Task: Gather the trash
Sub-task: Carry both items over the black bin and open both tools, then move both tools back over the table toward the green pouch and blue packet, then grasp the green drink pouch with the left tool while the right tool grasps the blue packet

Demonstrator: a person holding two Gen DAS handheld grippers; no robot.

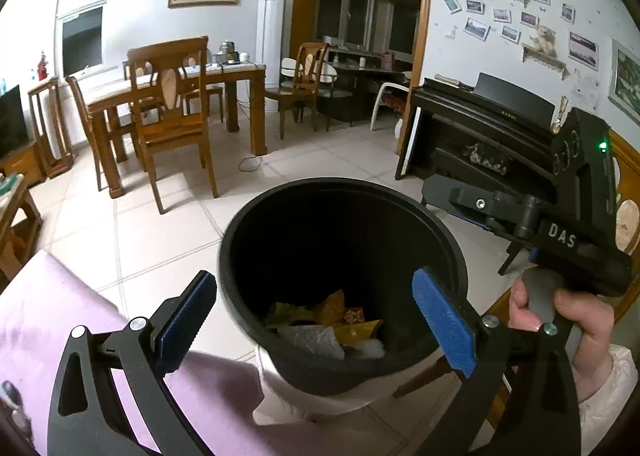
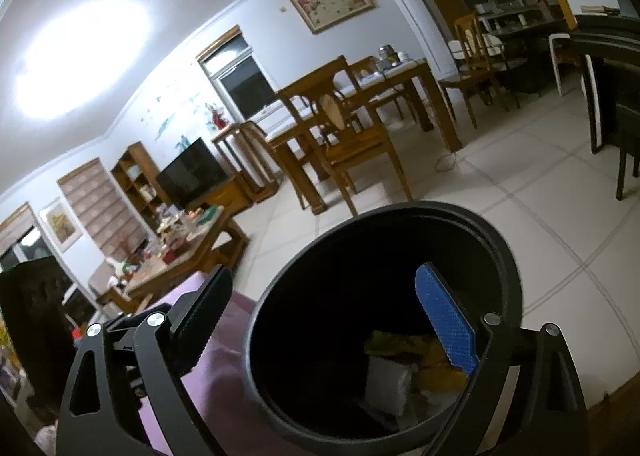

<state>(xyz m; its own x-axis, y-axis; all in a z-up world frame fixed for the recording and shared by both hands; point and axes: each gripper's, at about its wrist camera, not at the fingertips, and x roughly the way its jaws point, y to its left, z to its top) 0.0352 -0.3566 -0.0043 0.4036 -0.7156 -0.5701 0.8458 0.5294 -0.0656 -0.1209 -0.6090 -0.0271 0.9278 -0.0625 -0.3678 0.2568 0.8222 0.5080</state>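
Observation:
A round black trash bin (image 1: 240, 223) stands on the tiled floor right in front of me, next to a lilac cushion. In its bottom lie yellow wrappers (image 1: 354, 322) and a pale plastic bag (image 1: 312, 340). My left gripper (image 1: 314, 276) is open above the bin's near side, its blue pads wide apart and bare. My right gripper (image 1: 444, 195) hovers over the bin's right rim, held by a hand (image 1: 560, 316). In the right wrist view the bin (image 2: 400, 211) fills the foreground. The right gripper (image 2: 324, 270) is open over it, with nothing in its jaws, and the wrappers (image 2: 434, 374) lie below.
The lilac cushion (image 1: 60, 296) borders the bin on the left. A wooden dining table with chairs (image 1: 168, 95) stands across the tiled floor. A black piano (image 1: 480, 123) is at the right. A cluttered coffee table (image 2: 180, 252) and a television (image 2: 192, 171) are at the left.

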